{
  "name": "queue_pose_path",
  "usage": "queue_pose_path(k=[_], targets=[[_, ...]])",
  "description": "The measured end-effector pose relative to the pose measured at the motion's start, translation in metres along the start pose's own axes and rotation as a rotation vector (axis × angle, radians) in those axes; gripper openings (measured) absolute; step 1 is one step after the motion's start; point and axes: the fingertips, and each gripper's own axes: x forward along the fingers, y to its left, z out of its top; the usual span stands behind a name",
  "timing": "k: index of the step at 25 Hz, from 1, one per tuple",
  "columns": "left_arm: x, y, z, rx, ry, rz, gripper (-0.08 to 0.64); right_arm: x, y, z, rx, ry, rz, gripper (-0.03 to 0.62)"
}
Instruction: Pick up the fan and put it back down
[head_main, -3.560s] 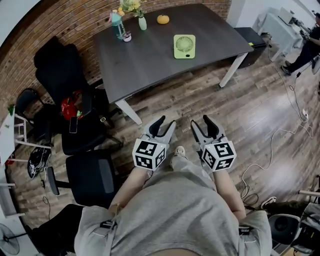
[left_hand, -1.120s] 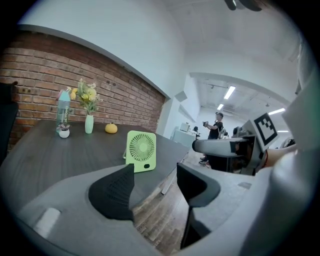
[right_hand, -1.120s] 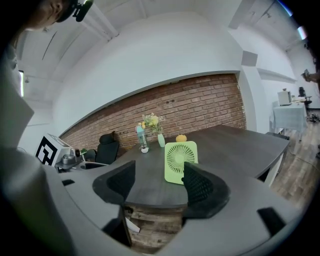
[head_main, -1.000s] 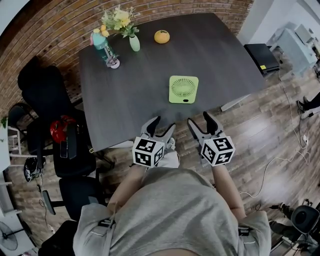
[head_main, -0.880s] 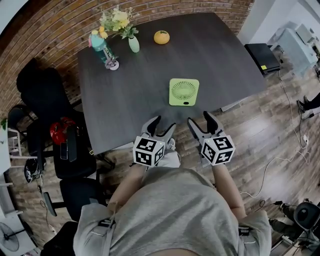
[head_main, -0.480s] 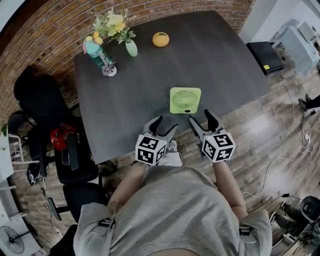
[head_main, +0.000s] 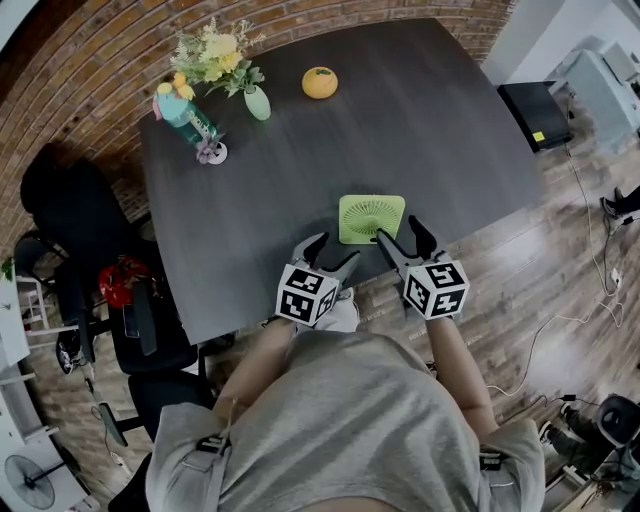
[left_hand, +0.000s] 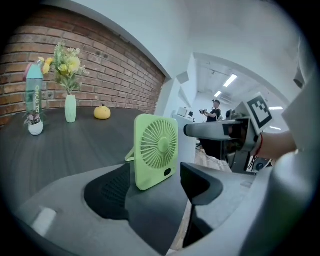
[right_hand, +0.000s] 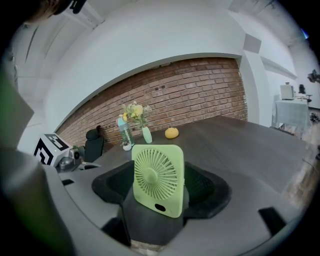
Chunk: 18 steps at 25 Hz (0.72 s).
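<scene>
Hovering over the near edge of the dark surface (head_main: 280, 200), both your tools point at the green fan (head_main: 371, 218), which stands upright close to that edge, right in front of you. In the head view the left tool (head_main: 335, 250) sits just left of the fan and nearer to you. The right tool (head_main: 398, 232) is at the fan's lower right, with one tip overlapping its bottom edge. Your left tool's jaws have just been opening and stand wide apart. The left gripper view puts the fan beyond the tips, toward the left jaw, with nothing pressed between the pads. Only that view gives you the fan from an angle: a thin prop (left_hand: 129, 156) behind it, and your right tool reaching in at the right with its marker cube (left_hand: 260, 112). A person stands far off in a bright room. The right gripper view shows what the others don't: the fan face-on, with a dark oval button (right_hand: 159, 206) low on its front. There the fan fills the gap between the spread jaws, a black pad showing at each side. I can't make out any contact there, and nothing is clamped. Far back on the surface stand a teal bottle (head_main: 180, 110), a vase of flowers (head_main: 256, 102) and an orange fruit (head_main: 320, 83), well apart from the fan. Only the head view takes in the black chairs (head_main: 70, 200) and the wood floor (head_main: 560, 260).
</scene>
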Motion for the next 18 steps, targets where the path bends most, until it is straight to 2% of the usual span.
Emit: queue_pose_path(k=[10,18], targets=[[0.038,0.013,-0.005,0.017,0.086,-0.031,0.304,0.029,-0.016,0.002,0.011,0.031,0.014,0.299],[0.058,0.012,-0.009,0.033,0.120,-0.073,0.304,0.041,-0.018,-0.003,0.024,0.052,0.030,0.299]])
